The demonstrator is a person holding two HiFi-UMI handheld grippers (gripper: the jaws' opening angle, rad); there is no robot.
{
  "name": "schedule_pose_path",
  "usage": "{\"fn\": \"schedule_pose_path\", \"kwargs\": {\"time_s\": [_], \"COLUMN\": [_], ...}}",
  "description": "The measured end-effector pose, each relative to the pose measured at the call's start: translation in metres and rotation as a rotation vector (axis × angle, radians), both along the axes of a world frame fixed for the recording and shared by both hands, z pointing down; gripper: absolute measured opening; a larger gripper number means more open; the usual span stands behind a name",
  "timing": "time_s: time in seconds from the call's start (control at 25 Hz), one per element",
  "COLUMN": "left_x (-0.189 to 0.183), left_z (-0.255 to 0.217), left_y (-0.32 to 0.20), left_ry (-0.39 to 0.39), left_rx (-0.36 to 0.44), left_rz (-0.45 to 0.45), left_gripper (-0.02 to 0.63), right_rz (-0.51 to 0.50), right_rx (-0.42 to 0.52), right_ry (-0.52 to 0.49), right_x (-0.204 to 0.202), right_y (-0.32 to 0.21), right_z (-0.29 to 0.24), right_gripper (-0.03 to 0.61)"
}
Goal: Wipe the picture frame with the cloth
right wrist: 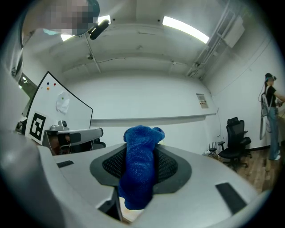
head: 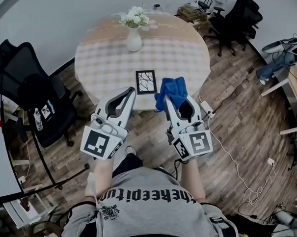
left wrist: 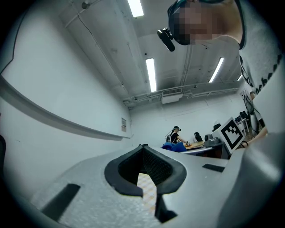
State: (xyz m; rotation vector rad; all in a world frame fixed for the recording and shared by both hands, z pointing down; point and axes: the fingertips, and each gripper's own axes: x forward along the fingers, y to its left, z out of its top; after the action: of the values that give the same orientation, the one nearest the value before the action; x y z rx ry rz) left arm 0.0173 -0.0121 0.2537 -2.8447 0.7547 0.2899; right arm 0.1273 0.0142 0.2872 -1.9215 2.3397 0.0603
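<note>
The picture frame (head: 146, 81), black-edged with a white branch print, lies flat near the front edge of the round table (head: 180, 55). My right gripper (head: 168, 98) hangs just right of the frame, over the table's front edge, shut on a blue cloth (head: 172, 91). In the right gripper view the cloth (right wrist: 139, 169) stands bunched up between the jaws of that gripper (right wrist: 140, 144). My left gripper (head: 131, 91) sits just left of the frame's near corner, shut with nothing in it. In the left gripper view the left gripper (left wrist: 142, 149) has its pads meeting at the tip.
A white vase with flowers (head: 133, 36) stands at the table's far side. A black office chair (head: 29, 91) is at the left and more chairs (head: 235, 18) at the back right. A power strip (head: 207, 108) and cables (head: 239, 170) lie on the wood floor.
</note>
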Motion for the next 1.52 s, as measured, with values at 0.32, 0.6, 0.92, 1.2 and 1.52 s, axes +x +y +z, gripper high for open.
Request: {"fn": "schedule_pose_path", "kwargs": {"time_s": [0.32, 0.6, 0.92, 1.2, 1.52], "left_x": [-0.017, -0.043, -0.058, -0.054, -0.048], "left_z": [0.005, 0.008, 0.01, 0.009, 0.016], "left_y": [-0.04, -0.063, -0.075, -0.084, -0.109], "left_ry": [0.002, 0.017, 0.035, 0.036, 0.032], "left_rx": [-0.005, -0.009, -0.017, -0.026, -0.048], "left_rz": [0.048, 0.053, 0.071, 0.098, 0.103], "left_gripper": [0.017, 0.017, 0.017, 0.017, 0.017], "right_rz": [0.052, 0.072, 0.09, 0.113, 0.115], "right_rx": [-0.005, -0.008, -0.014, -0.038, -0.06], "right_ry": [-0.005, -0.003, 0.016, 0.015, 0.015], "right_x": [-0.017, -0.038, -0.054, -0.051, -0.046], "right_y": [-0.035, -0.057, -0.065, -0.07, -0.093], "right_z": [0.005, 0.006, 0.006, 0.009, 0.015], "right_gripper": [0.143, 0.143, 0.144, 0.144, 0.143]}}
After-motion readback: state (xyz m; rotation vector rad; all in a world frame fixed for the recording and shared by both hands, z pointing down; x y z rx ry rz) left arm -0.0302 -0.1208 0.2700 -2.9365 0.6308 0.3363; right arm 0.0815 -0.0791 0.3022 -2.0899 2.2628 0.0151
